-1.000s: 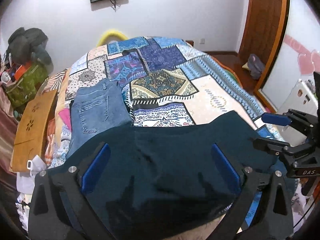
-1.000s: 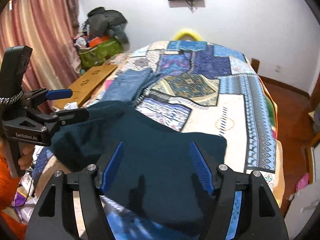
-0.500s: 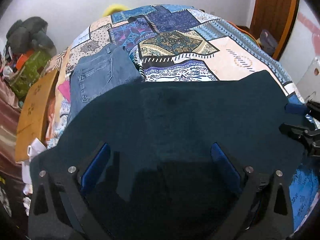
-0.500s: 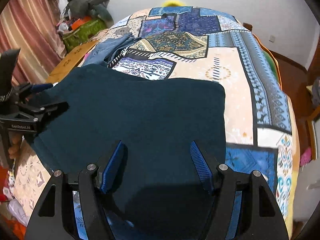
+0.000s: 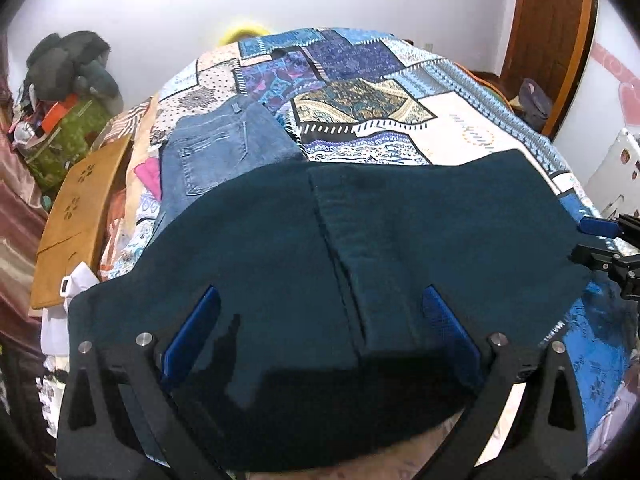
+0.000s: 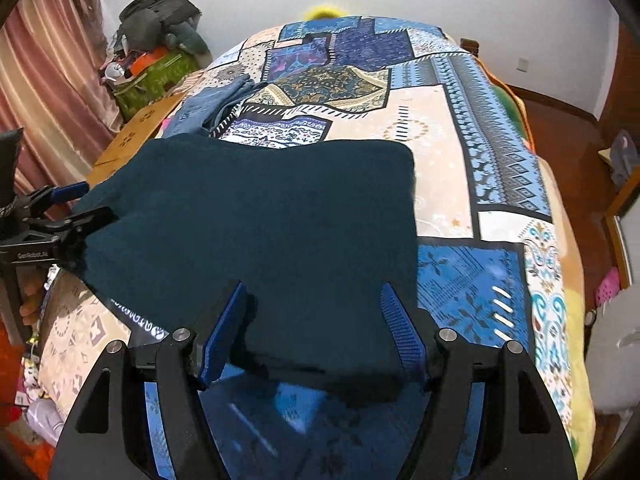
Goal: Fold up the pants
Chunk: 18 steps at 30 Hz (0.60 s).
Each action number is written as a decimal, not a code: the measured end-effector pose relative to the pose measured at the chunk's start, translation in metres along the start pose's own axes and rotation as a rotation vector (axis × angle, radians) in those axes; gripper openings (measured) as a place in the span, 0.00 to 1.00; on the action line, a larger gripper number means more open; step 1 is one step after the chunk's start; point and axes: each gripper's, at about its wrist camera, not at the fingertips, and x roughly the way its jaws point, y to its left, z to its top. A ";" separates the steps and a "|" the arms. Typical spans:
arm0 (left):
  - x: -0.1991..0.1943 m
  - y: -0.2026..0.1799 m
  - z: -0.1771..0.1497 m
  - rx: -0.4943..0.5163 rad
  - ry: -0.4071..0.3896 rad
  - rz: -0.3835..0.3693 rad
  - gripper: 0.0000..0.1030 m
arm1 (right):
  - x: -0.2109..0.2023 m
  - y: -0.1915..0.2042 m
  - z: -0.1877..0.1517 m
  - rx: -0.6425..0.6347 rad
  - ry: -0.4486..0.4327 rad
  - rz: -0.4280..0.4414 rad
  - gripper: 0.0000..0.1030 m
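Note:
Dark teal pants [image 5: 320, 264] lie folded flat on the near end of the patchwork bed; they also show in the right wrist view [image 6: 260, 232]. My left gripper [image 5: 320, 320] is open, its blue pads spread wide over the cloth's near left edge. My right gripper [image 6: 316, 320] is open, its pads spread over the near right corner. In the right wrist view the left gripper [image 6: 76, 204] sits at the pants' left edge. In the left wrist view the right gripper [image 5: 596, 240] sits at their right edge.
Folded blue jeans [image 5: 224, 152] lie on the bed [image 5: 460, 120] beyond the teal pants, to the left. A wooden board [image 5: 76, 216] and piled bags [image 5: 64, 92] stand left of the bed. A wooden door [image 5: 552, 32] is at the far right.
Both grippers lowered the teal pants onto the bed and opened off them. The cloth went from draped and lifted to lying flat, and both cameras drew back slightly.

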 end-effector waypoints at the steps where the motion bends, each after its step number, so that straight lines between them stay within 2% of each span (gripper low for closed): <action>1: -0.005 0.003 -0.001 -0.016 -0.002 -0.011 0.99 | -0.002 0.002 0.001 -0.004 0.000 -0.015 0.67; 4: -0.019 0.009 -0.004 -0.040 -0.016 -0.016 0.99 | -0.009 0.007 0.004 -0.022 -0.026 -0.043 0.67; 6: -0.033 0.016 -0.005 -0.048 -0.055 0.030 0.99 | -0.013 0.010 0.009 -0.023 -0.042 -0.052 0.68; 9: -0.051 0.034 -0.007 -0.087 -0.102 0.058 0.99 | -0.021 0.018 0.020 -0.021 -0.080 -0.039 0.68; 15: -0.079 0.092 -0.020 -0.244 -0.174 0.107 0.99 | -0.031 0.055 0.045 -0.082 -0.165 -0.004 0.72; 18: -0.085 0.126 -0.034 -0.328 -0.174 0.135 0.99 | -0.025 0.077 0.056 -0.123 -0.178 0.024 0.73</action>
